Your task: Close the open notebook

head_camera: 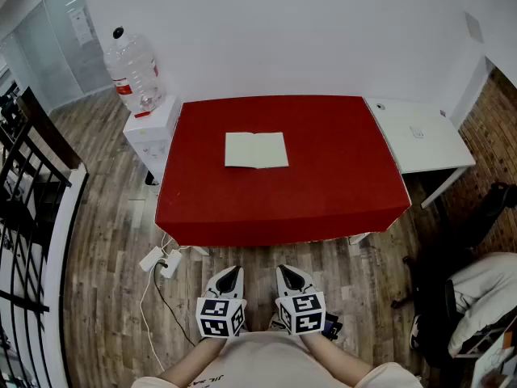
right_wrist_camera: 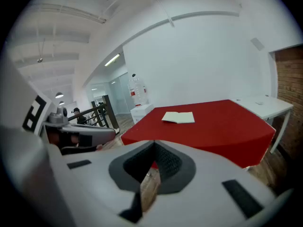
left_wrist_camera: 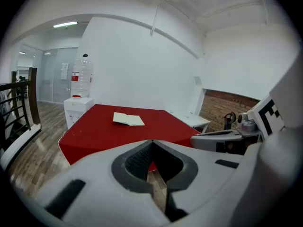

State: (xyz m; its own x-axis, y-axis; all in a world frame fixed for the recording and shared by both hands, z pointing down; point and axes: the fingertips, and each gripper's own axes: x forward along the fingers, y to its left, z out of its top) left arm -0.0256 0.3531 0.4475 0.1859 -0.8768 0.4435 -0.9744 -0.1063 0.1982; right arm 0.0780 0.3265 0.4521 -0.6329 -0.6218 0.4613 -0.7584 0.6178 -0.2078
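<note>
Lying open and flat near the middle of the red tabletop (head_camera: 323, 184) is the notebook (head_camera: 256, 149), nothing touching it. Left hand-held gripper (head_camera: 231, 272) and right hand-held gripper (head_camera: 287, 272) hang side by side over the wood floor (head_camera: 105, 241), well short of the tabletop, both pinched closed and empty.

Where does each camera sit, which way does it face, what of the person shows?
Head view: on the head, steeply down at red table, notebook, forearms, left gripper, right gripper.
Left gripper view: on that gripper, facing the table over its shut jaws.
Right gripper view: likewise; left gripper at left.
All share the open notebook.
</note>
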